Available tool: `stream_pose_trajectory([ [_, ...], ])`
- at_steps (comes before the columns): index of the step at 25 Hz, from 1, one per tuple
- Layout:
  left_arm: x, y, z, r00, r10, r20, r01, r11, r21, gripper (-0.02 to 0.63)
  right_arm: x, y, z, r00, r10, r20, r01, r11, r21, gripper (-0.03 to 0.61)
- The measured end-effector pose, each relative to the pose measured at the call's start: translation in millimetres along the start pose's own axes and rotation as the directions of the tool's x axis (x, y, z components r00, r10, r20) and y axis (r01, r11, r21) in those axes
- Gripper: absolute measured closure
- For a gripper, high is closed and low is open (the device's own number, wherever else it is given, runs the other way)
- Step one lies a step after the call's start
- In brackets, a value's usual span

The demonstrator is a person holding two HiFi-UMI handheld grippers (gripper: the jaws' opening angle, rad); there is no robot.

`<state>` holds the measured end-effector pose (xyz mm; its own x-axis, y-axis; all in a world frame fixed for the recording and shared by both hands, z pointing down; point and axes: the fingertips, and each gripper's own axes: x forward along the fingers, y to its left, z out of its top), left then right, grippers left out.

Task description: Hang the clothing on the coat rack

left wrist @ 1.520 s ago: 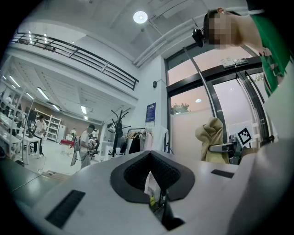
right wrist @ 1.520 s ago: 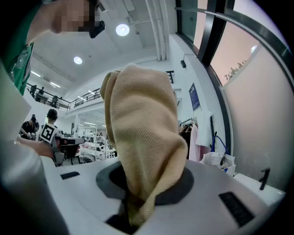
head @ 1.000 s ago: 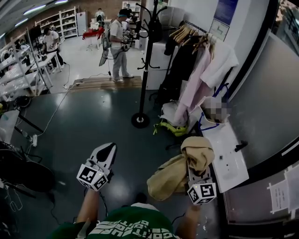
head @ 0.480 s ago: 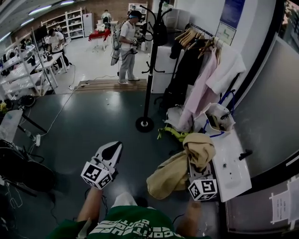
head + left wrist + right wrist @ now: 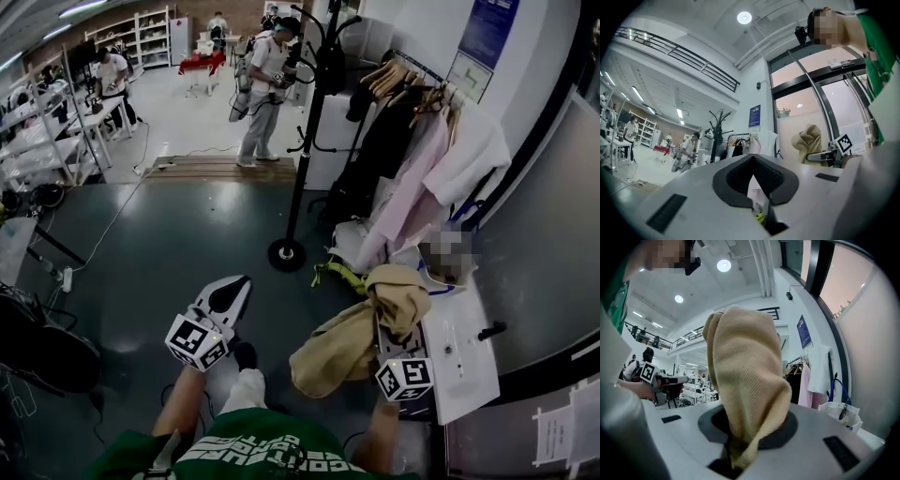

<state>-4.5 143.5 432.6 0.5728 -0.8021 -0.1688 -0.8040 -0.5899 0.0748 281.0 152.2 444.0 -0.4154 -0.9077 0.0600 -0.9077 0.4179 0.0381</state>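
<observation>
A tan garment (image 5: 361,328) hangs bunched from my right gripper (image 5: 388,330), which is shut on a fold of it; in the right gripper view the cloth (image 5: 743,380) rises out of the jaws and hides the fingertips. My left gripper (image 5: 226,293) is held at the lower left, shut with nothing in it. The black coat rack (image 5: 306,141) stands ahead on a round base (image 5: 286,255), well beyond both grippers. From the left gripper view the coat rack (image 5: 717,129) shows far off, with the tan garment (image 5: 809,140) to the right.
A rail of hung clothes (image 5: 422,141) stands right of the rack, with bags and a yellow-green item (image 5: 339,274) on the floor below. A white table (image 5: 464,347) is close at my right. A person (image 5: 265,84) stands behind the rack; tables and shelves (image 5: 56,122) are at far left.
The view has drifted so the coat rack and clothes rail sit a little closer. Both grippers keep their pose, the right still holding the tan garment.
</observation>
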Motion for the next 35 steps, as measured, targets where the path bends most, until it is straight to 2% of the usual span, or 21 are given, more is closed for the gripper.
stream_pose_trajectory([
  [10,91.6,87.6,5.8,0.999,-0.047,0.022,0.047,0.999,0.007,0.611,106.7,-22.2,9.9,1.000,-0.023,0.007,0.023,1.000,-0.009,0.476],
  [22,162.1,199.2,17.0,0.996,-0.083,0.030,0.083,0.996,0.018,0.611,231.1,-30.1,25.8,0.997,-0.069,0.030,0.069,0.998,0.007,0.476],
  [35,199.9,260.0,9.8,0.990,-0.138,0.020,0.138,0.990,0.013,0.611,306.8,-25.8,22.9,0.994,-0.110,0.026,0.109,0.994,0.023,0.476],
])
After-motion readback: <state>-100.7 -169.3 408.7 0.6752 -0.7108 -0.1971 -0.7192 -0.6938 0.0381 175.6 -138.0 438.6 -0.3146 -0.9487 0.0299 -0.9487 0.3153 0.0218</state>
